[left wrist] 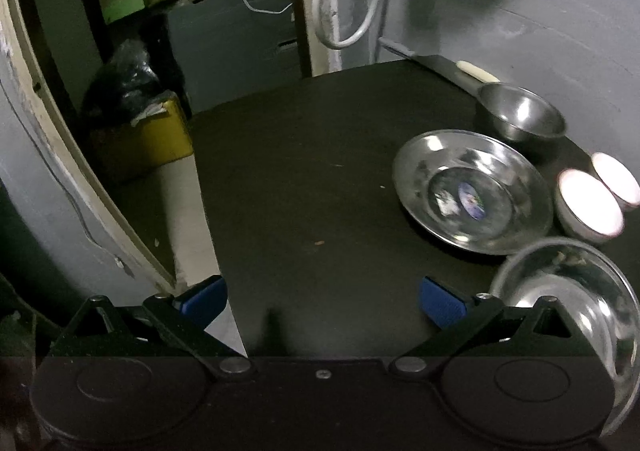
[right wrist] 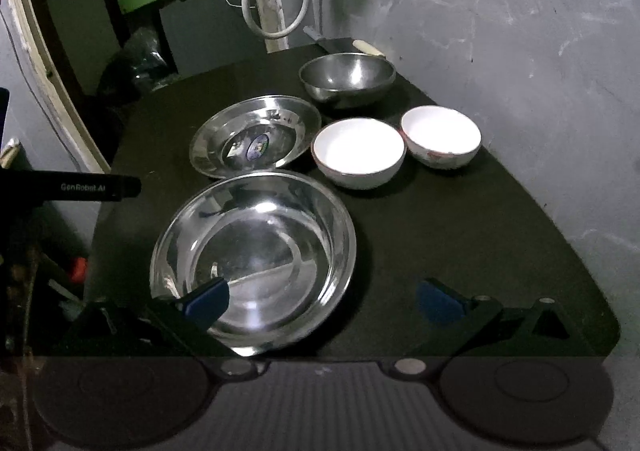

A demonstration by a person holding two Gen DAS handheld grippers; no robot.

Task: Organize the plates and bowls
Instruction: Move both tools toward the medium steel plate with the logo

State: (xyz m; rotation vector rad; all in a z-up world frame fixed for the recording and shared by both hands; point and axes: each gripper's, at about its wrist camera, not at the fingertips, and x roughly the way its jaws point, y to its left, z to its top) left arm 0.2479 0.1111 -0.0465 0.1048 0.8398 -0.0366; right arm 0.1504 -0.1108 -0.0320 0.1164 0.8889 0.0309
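Plates and bowls: five pieces sit grouped on the dark desk (right wrist: 460,243), toward its wall side.
Large steel bowl (right wrist: 256,255): nearest the right gripper, nothing inside (only reflections).
Steel plate (right wrist: 256,135): just behind the large bowl, a small sticker at its centre.
White bowls: the left white bowl (right wrist: 359,152) and the right white bowl (right wrist: 441,137) sit side by side, both hollow and bare.
Small steel bowl (right wrist: 347,79): farthest back, nothing in it.
Knife (left wrist: 460,69): lies behind the small steel bowl, by the wall.
Left gripper (left wrist: 323,301): fingers apart, over bare desk, holding nothing.
Right gripper (right wrist: 322,301): fingers apart; the left finger (right wrist: 206,301) overlaps the large bowl's near rim.
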